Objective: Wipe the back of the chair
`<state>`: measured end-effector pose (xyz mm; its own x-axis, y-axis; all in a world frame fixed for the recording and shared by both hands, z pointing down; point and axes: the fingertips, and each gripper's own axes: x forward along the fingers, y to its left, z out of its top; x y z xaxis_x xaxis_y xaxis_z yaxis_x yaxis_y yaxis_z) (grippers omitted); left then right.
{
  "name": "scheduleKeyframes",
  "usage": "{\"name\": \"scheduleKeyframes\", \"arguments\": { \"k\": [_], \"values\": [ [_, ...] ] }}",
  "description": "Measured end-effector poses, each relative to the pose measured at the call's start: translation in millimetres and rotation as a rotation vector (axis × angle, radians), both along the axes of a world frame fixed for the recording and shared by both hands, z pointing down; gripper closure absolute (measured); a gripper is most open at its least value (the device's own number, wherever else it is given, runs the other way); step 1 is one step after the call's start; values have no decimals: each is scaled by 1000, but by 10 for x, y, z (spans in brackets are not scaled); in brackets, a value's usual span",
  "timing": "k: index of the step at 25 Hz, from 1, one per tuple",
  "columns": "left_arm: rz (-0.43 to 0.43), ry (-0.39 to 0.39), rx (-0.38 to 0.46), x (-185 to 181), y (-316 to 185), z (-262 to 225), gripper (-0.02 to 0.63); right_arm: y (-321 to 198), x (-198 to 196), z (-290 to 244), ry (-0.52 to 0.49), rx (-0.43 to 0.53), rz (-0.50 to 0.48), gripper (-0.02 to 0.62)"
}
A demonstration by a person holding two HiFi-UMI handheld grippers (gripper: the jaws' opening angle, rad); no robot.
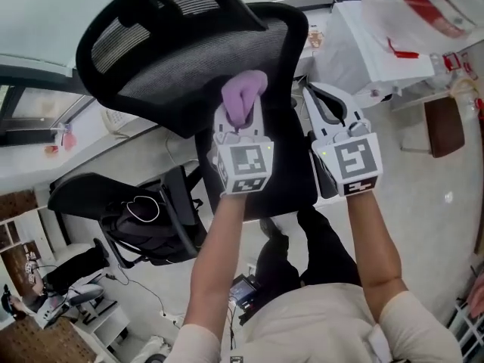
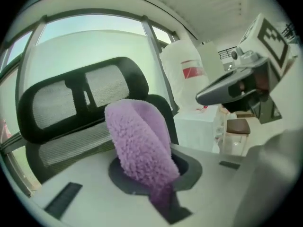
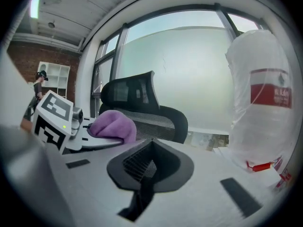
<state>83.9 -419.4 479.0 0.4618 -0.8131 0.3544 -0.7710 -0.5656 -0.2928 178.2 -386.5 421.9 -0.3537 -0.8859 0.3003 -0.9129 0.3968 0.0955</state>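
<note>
Black mesh chair [image 1: 280, 59] across the top of the head view, from 10 round to 1 o'clock, with the headrest [image 1: 151, 17] at 11 and the backrest running down toward centre

At 2 o'clock, a bulky white plastic bag [image 1: 386, 44] with red print, well apart from the chair; at 3 o'clock below it, a small brown stool [image 1: 444, 125]

Left gripper [image 1: 242, 123] near centre, pointing to 12 o'clock at the backrest, jaws clamped on a purple cloth [image 1: 243, 95] – fluffy, folded over on itself, standing up out of the grip. In the left gripper view the same cloth [image 2: 142, 145] at 6 o'clock, pinched at its lower end, with the headrest [image 2: 61, 103] behind it at 10. Over the mesh just under the headrest, though contact with the mesh not clear from any view

Right gripper [image 1: 321, 100] just beside the left one, at its 3 o'clock, level with it and also aimed at 12, off the right edge of the backrest. In the right gripper view, dark ribbed pads [image 3: 137, 162] pressed fully together – nothing held between them, nothing touched. Left gripper and cloth at 9 o'clock there, chair behind at 11, bag at 3
</note>
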Motion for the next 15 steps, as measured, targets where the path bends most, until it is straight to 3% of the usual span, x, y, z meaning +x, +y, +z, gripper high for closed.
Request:
{"name": "scheduleKeyframes", "arguments": {
  "k": [8, 15],
  "values": [
    [-35, 20, 120, -625, 570, -1155, 555, 378, -317, -826, 7, 61, -71, 601],
    [-108, 35, 233, -1484, 1117, -2104, 556, 815, -814, -1582, 39, 140, -152, 601]
  ]
}}
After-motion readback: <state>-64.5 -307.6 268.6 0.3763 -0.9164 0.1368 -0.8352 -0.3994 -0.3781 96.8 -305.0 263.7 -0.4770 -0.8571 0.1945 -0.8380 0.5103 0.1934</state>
